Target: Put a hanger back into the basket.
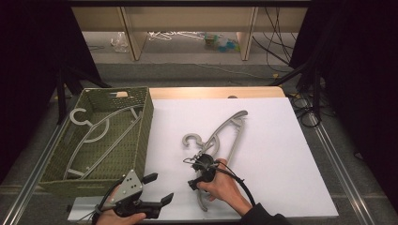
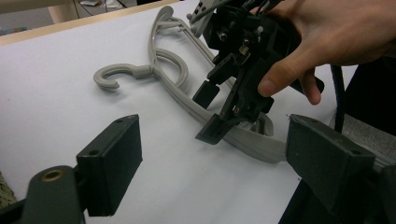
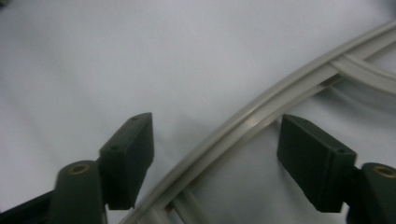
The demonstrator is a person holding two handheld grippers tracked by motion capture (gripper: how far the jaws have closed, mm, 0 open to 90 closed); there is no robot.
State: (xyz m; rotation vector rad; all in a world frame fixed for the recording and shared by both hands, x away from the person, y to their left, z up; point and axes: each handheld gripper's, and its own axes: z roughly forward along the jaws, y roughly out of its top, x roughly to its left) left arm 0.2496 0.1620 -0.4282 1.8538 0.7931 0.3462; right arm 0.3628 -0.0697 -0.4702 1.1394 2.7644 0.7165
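Your right gripper (image 1: 201,164) is straddling the grey hanger's (image 1: 224,133) arm, jaws wide and not gripping. Your left gripper (image 1: 157,188) is waiting at its eight o'clock, gaping empty.

Lab, black curtains (image 1: 33,56), loose floor cables (image 1: 277,51), white table (image 1: 281,140)

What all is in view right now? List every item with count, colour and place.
Hanger on sheet: one, grey, lying mid-table, its arm between the right claw's open jaws.
Hanger in basket: one, grey, lying inside.
Basket: one, olive green woven, left of the sheet.
Sheet: one, white, covering the table.
Table: one, light wood, edge showing beyond the sheet.
Left claw: one, black, open, hovering near the basket's front corner.
Right claw: one, black, open, astride the hanger arm.
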